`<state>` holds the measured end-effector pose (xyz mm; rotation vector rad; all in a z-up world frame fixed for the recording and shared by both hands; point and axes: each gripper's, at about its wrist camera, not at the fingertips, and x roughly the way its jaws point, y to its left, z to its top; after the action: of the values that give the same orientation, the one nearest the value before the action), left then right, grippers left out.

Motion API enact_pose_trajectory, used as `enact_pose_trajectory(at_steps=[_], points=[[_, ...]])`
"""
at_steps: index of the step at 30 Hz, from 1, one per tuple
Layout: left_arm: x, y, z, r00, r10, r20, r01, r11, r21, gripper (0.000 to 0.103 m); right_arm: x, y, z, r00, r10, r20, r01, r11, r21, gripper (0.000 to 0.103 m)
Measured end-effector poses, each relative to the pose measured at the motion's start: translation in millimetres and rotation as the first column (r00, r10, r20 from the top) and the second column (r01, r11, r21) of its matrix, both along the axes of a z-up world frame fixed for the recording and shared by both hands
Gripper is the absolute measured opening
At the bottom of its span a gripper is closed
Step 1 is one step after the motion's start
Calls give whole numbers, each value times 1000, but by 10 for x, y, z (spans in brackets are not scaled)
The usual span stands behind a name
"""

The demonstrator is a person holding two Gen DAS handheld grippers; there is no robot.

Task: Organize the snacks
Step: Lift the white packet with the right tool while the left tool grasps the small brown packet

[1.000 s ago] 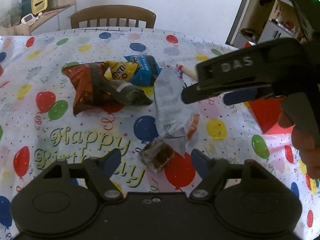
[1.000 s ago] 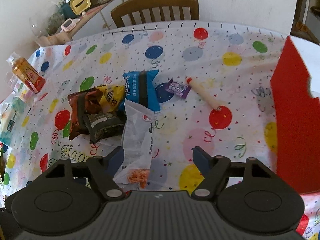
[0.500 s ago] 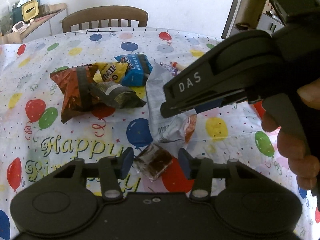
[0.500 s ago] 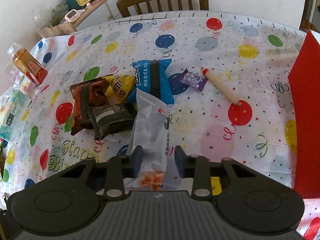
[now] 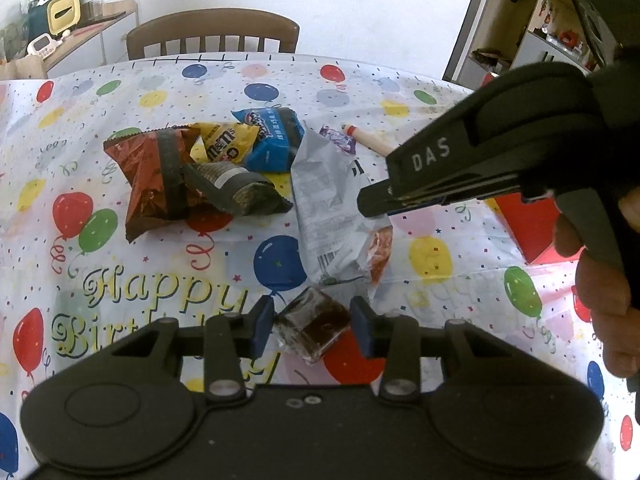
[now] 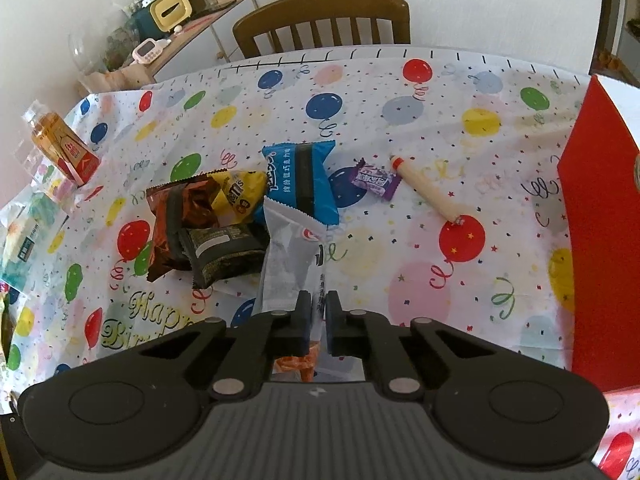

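Snacks lie in a heap on the balloon tablecloth: a brown bag (image 5: pixel 154 176), a yellow M&M's bag (image 5: pixel 224 146), a black packet (image 5: pixel 236 192), a blue packet (image 5: pixel 272 140). My left gripper (image 5: pixel 312 324) has its fingers closed against both sides of a small brown wrapped cake (image 5: pixel 314 326). My right gripper (image 6: pixel 316 320) is shut on the near end of a white snack bag (image 6: pixel 292 256), which also shows in the left wrist view (image 5: pixel 332 208). A purple candy (image 6: pixel 374 180) and a cream stick (image 6: pixel 430 190) lie to the right.
A red box (image 6: pixel 600 216) stands at the table's right side. An orange drink bottle (image 6: pixel 60 148) and tissue packs (image 6: pixel 28 236) sit at the left edge. A wooden chair (image 6: pixel 324 24) is behind the table. The right gripper's body (image 5: pixel 500 148) crosses the left wrist view.
Both grippers closed from wide open: the left around the brown cake, the right onto the white bag. The right gripper moved closer to the bag.
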<state>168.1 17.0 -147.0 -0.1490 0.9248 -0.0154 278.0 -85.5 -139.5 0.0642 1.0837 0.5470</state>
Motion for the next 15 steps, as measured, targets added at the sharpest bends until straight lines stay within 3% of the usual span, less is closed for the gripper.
enact_pose_trajectory(at_steps=[7,9,10,11,12,13,15], points=[[-53,1,34,1000,4,0,-4,1000,-6,40,40,-59,-16,998,-29,-52,32,998,49,12],[-74,16,35,1000,5,-3,-5,1000,-8,40,49,-47,-40,997,-37,-66,40,998,48,23],[-82,22,33,1000,6,-5,-6,1000,-9,40,51,-34,-57,997,-37,-71,40,998,44,39],[-89,28,30,1000,8,-7,-8,1000,-11,40,48,-25,-65,997,-40,-69,43,998,42,62],[-97,36,29,1000,9,-8,-10,1000,-13,40,38,-13,-65,997,-51,-58,53,998,40,72],[-106,43,28,1000,11,-9,-11,1000,-15,40,29,3,-62,997,-56,-47,58,998,38,78],[-119,57,26,1000,14,-10,-14,1000,-16,40,39,58,-71,998,-43,-45,44,999,28,78]])
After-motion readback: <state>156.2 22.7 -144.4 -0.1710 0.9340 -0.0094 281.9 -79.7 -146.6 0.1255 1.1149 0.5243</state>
